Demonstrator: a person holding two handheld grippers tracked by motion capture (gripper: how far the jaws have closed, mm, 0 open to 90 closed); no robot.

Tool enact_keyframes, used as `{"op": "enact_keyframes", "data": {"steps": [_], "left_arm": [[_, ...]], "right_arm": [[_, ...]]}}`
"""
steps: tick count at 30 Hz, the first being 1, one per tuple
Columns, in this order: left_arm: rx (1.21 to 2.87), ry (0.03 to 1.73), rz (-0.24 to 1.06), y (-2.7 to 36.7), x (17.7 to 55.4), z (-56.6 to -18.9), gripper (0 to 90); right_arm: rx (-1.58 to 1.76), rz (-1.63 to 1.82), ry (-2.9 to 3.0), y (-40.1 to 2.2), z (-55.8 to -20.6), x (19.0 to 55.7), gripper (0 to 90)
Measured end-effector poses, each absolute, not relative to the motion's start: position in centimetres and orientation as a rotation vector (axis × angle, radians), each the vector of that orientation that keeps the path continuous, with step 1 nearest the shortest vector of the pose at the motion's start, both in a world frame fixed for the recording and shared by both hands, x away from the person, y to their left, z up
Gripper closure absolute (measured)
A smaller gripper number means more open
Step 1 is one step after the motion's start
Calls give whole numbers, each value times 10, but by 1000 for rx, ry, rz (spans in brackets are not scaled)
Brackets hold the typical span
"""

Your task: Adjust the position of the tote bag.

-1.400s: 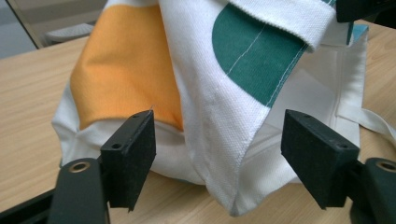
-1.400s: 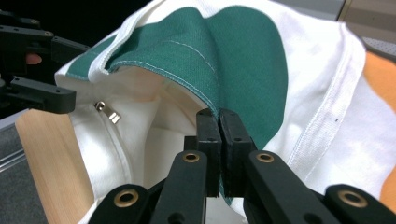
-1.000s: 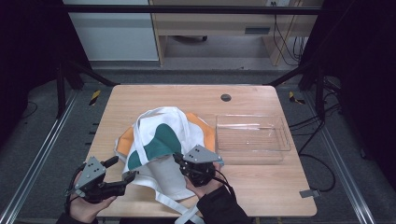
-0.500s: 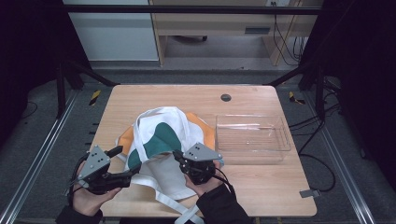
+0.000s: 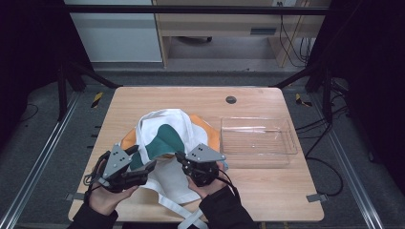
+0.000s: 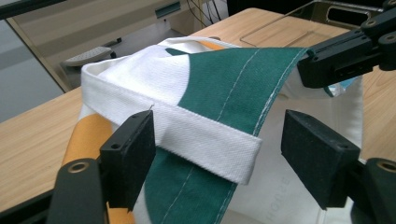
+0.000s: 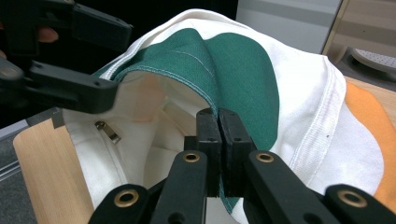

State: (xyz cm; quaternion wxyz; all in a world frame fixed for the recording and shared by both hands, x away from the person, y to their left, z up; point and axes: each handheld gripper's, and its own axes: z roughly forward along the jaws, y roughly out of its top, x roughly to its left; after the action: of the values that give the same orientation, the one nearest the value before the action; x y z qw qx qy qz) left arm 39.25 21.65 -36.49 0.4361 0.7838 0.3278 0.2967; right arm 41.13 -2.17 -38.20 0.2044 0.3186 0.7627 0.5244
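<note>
Left gripper view: our left tongs point(image 6: 219, 154) have just been closing, apart, strap point(image 6: 187, 135) crosswise between them; right tongs point(image 7: 219, 154) clamped on bag point(image 7: 243, 70) rim, beyond.

The wooden surface point(image 5: 157, 102) carried a white cloth bag point(image 5: 165, 143) with green and orange patches near its front edge. Just right of it lay a clear plastic tray point(image 5: 258, 140), and a small dark round hole point(image 5: 231, 99) sat toward the far edge
</note>
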Motion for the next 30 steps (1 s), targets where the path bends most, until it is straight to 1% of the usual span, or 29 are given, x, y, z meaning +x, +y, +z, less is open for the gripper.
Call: {"op": "enact_keyframes", "data": {"steps": [6, 10, 11, 14, 15, 16, 17, 19, 20, 21, 22, 23, 25, 27, 30], "left_arm": [[1977, 826, 778, 209, 396, -368, 298], [1985, 843, 809, 206, 397, -372, 385], [1988, 846, 820, 205, 397, -373, 385], [1993, 866, 844, 203, 397, -376, 495], [1993, 872, 839, 203, 398, -377, 495], [1991, 882, 824, 203, 398, -378, 529], [1992, 890, 814, 203, 398, -378, 529], [1996, 894, 798, 202, 398, -379, 580], [1999, 895, 796, 201, 398, -379, 626], [1999, 895, 789, 201, 398, -379, 626], [1996, 898, 779, 202, 399, -379, 665], [1989, 901, 766, 202, 399, -380, 665], [1986, 904, 748, 203, 400, -381, 708], [1991, 905, 736, 203, 400, -381, 724], [1984, 910, 729, 203, 400, -382, 775]], "right_arm": [[880, 1461, 2125, -20, -380, 412, 883], [877, 1464, 2124, -20, -379, 412, 883], [877, 1464, 2124, -20, -379, 412, 883], [875, 1465, 2127, -19, -378, 411, 883], [875, 1465, 2127, -19, -378, 411, 883], [867, 1464, 2123, -19, -378, 411, 883], [867, 1464, 2123, -19, -378, 411, 883], [868, 1460, 2122, -18, -378, 411, 883], [867, 1456, 2127, -18, -379, 412, 882], [867, 1456, 2127, -18, -379, 412, 882], [867, 1453, 2132, -18, -379, 412, 882], [867, 1453, 2132, -18, -379, 412, 882], [865, 1453, 2133, -18, -380, 412, 881], [863, 1446, 2134, -18, -380, 412, 878], [854, 1439, 2140, -17, -382, 412, 866]]}}
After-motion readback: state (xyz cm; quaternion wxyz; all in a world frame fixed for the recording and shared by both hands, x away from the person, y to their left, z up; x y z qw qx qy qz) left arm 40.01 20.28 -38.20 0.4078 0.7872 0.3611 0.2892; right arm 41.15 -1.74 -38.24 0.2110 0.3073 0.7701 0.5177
